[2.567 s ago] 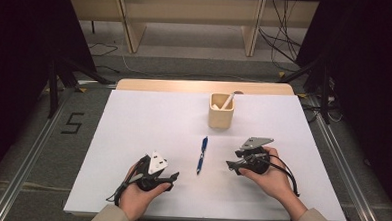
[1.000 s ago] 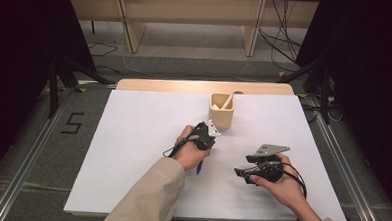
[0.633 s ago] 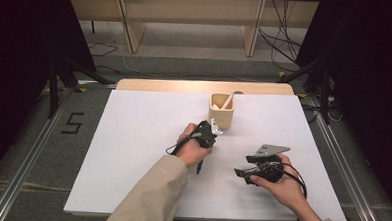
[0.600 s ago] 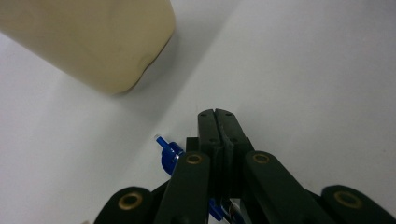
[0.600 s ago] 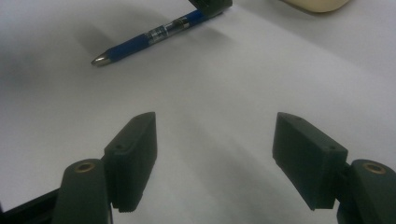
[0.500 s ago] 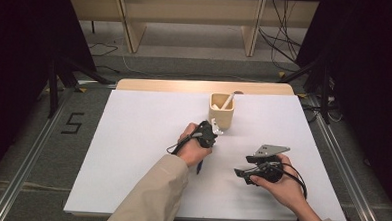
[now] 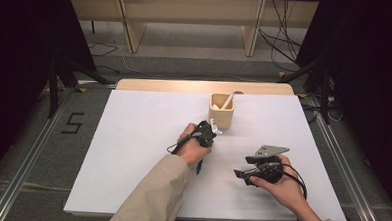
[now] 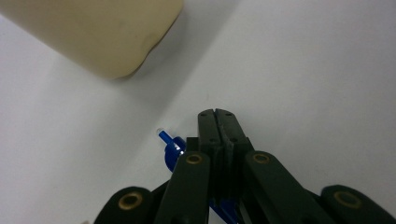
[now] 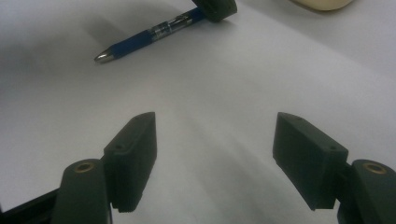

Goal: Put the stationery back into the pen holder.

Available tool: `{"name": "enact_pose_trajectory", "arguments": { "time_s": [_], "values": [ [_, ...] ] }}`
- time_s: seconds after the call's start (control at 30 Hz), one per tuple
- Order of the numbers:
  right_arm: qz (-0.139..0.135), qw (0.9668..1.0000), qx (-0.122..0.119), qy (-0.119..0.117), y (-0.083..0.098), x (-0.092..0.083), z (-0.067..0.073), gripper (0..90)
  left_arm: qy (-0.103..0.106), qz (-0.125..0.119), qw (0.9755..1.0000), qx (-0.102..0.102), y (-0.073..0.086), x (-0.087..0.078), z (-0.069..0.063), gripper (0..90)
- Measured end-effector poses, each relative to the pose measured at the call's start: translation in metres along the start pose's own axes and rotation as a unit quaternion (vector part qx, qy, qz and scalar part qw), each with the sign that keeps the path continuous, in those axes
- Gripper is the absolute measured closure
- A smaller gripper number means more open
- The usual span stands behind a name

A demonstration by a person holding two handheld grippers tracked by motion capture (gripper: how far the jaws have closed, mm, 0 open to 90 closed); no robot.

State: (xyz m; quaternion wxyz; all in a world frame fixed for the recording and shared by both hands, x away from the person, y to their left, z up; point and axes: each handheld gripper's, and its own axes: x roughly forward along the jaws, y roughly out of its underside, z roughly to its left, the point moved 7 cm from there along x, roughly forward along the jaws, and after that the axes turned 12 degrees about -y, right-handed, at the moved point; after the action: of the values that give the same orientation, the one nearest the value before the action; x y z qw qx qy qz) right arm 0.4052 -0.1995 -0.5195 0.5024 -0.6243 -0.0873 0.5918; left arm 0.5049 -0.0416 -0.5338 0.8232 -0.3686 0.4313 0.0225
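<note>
A blue pen (image 7: 199,166) lies on the white table (image 7: 132,138), mostly under the left hand. My left gripper (image 7: 209,128) rests over the pen's upper end, just in front of a beige cup (image 7: 221,114). In the left gripper view its jaws are pressed together, and the pen (image 8: 169,145) passes beneath them, its clear end sticking out beside the left jaw. The beige cup (image 8: 93,32) stands close ahead. My right gripper (image 7: 241,173) sits at the front right, open with nothing between its jaws (image 9: 215,154). It faces the pen (image 9: 149,37).
A pale stick (image 7: 227,100) leans inside the cup. A wooden strip (image 7: 200,86) borders the table's far edge. Shelving legs and cables stand on the floor beyond. A cable trails from each gripper toward the person.
The left hand has come from the front left of the table to the pen and has edged slightly toward the cup over the last second. The right hand has drawn back a little and then kept still.
</note>
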Motion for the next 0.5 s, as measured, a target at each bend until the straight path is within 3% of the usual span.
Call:
{"name": "enact_pose_trajectory", "arguments": {
  "time_s": [0.23, 0.5],
  "values": [
    [0.003, 1.0, 0.003, 0.0, 0.0004, 0.001, 0.0014, 31.3, -0.006, 0.003, 0.9999, -0.01, 0.0005, 0.0003, 0.0009, 90.0],
    [0.006, 1.0, -0.003, -0.002, 0.0008, 0.0019, 0.0013, 31.3, -0.02, 0.017, 0.9996, -0.004, 0.0016, 0.0002, 0.0036, 90.0]
  ]
}}
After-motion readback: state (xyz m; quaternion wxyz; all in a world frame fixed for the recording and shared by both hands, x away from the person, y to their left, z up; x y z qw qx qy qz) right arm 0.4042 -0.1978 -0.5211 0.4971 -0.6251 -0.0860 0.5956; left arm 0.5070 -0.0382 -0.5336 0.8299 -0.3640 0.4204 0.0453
